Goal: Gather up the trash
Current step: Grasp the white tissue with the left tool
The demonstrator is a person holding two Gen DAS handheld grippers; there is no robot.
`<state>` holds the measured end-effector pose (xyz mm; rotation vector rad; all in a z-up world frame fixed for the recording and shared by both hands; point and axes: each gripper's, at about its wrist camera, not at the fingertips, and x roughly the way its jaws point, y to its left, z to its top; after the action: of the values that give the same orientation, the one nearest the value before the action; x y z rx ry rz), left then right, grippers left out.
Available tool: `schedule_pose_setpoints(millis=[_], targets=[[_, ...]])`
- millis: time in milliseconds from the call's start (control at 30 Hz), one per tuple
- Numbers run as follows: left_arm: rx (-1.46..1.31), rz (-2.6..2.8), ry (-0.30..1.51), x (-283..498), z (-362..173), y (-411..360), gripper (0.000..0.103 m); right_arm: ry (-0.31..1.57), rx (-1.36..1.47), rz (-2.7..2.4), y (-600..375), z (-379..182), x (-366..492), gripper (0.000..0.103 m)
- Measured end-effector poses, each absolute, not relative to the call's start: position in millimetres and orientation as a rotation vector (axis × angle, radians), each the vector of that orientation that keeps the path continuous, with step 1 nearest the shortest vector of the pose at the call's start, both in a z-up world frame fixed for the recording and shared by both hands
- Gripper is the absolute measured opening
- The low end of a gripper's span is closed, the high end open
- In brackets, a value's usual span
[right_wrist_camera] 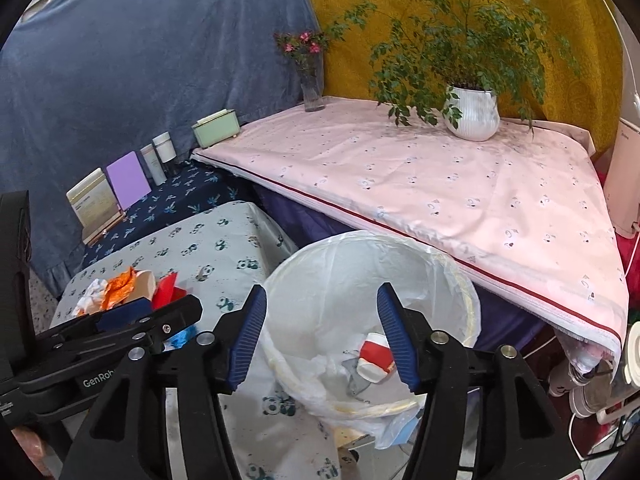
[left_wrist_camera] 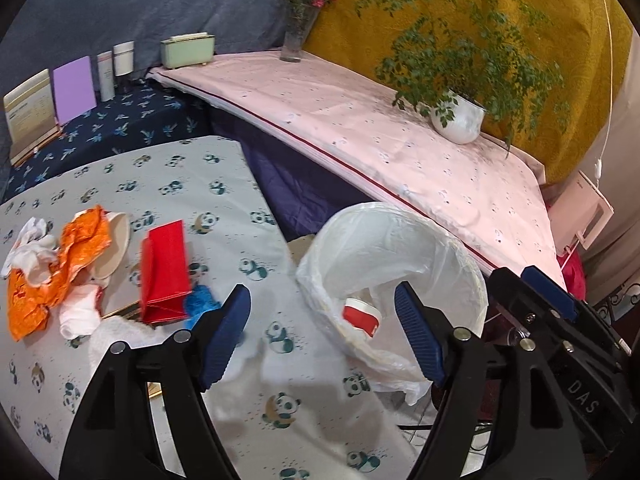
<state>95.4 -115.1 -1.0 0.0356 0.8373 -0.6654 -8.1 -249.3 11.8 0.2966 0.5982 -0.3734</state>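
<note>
A bin with a white plastic liner [left_wrist_camera: 384, 240] [right_wrist_camera: 340, 272] stands beside the panda-print table [left_wrist_camera: 224, 200]. A red and white cup [left_wrist_camera: 362, 316] [right_wrist_camera: 374, 356] lies inside the bin. On the table sits a trash pile: an orange wrapper [left_wrist_camera: 76, 248] [right_wrist_camera: 122, 284], a red packet [left_wrist_camera: 166, 272], white tissue [left_wrist_camera: 32, 240], a paper cup [left_wrist_camera: 116, 244] and a blue scrap [left_wrist_camera: 202, 300]. My left gripper [left_wrist_camera: 320, 336] [right_wrist_camera: 172, 312] hangs open over the table edge and bin rim, with nothing between its fingers. My right gripper [right_wrist_camera: 322, 336] [left_wrist_camera: 520, 280] is open above the bin, holding nothing.
A higher surface under a pink cloth [right_wrist_camera: 440, 184] borders the bin, carrying a potted plant [right_wrist_camera: 474, 114], a flower vase [right_wrist_camera: 312, 92] and a green box [right_wrist_camera: 216, 128]. Books and bottles [left_wrist_camera: 72, 84] stand on a dark blue cloth behind the table. Clutter and cables sit at the floor right.
</note>
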Motion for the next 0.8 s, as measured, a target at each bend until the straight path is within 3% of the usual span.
schedule_pose_setpoints(millis=[367, 800], targets=[[-0.017, -0.499, 0.866, 105, -13, -35, 0.072, 0.629, 0.256, -0.270, -191, 11, 7, 0.059], [-0.083, -0.371, 0.921, 111, -39, 30, 0.083, 0.692, 0.225, -0.169, -130, -9, 26, 0.060]])
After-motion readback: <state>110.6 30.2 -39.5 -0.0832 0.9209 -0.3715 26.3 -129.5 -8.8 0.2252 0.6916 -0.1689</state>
